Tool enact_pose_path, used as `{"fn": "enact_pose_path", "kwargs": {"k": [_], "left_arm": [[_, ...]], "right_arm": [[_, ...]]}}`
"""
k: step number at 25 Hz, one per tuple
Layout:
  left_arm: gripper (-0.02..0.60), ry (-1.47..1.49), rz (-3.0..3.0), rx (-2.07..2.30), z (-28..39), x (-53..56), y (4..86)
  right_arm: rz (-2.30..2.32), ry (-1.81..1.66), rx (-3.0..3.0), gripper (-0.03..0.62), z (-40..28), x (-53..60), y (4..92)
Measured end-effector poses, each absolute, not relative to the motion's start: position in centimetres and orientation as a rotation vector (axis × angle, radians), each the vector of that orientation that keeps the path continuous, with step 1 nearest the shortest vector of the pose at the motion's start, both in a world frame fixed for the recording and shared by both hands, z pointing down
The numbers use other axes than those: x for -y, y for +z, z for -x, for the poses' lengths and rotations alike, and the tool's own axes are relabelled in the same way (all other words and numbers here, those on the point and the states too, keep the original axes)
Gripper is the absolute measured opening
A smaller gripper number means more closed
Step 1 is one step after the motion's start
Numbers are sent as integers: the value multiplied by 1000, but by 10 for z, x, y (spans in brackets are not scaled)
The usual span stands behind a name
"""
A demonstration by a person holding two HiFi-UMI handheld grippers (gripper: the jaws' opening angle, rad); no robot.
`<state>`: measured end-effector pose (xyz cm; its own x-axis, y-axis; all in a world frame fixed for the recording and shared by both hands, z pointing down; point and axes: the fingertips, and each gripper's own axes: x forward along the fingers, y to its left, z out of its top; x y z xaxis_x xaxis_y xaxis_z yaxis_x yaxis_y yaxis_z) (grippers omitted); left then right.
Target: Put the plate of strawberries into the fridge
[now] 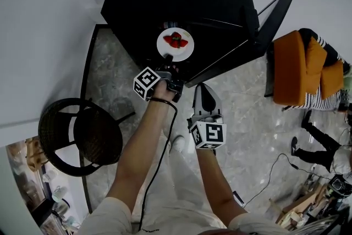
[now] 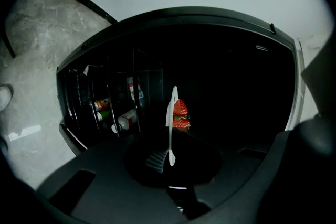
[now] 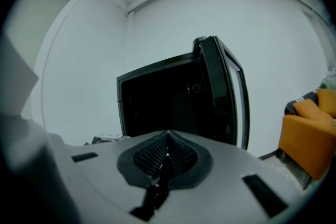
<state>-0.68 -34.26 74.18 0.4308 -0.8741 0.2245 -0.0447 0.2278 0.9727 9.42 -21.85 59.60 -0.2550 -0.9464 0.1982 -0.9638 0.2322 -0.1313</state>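
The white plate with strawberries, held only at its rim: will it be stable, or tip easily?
The plate looks rigid, so it should not bend. The left gripper pinches only its near rim, so it may droop or slip. The strawberries lie loose and could roll if it tilts.

No print is legible anywhere; the labels on the small cans and bottles (image 2: 113,114) inside the black fridge (image 2: 226,71) are too dim to read.
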Motion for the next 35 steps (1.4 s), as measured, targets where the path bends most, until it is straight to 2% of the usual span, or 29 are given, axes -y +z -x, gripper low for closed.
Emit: {"fn": "enact_pose_path", "kwargs": {"k": [23, 35], "left_arm": [[12, -722, -1160, 991, 10, 379, 805], [12, -731, -1136, 1022, 10, 385, 806]], "right_arm": [[-1843, 351, 2408, 11, -89, 215, 598], [-1831, 372, 2404, 11, -86, 207, 603]]}}
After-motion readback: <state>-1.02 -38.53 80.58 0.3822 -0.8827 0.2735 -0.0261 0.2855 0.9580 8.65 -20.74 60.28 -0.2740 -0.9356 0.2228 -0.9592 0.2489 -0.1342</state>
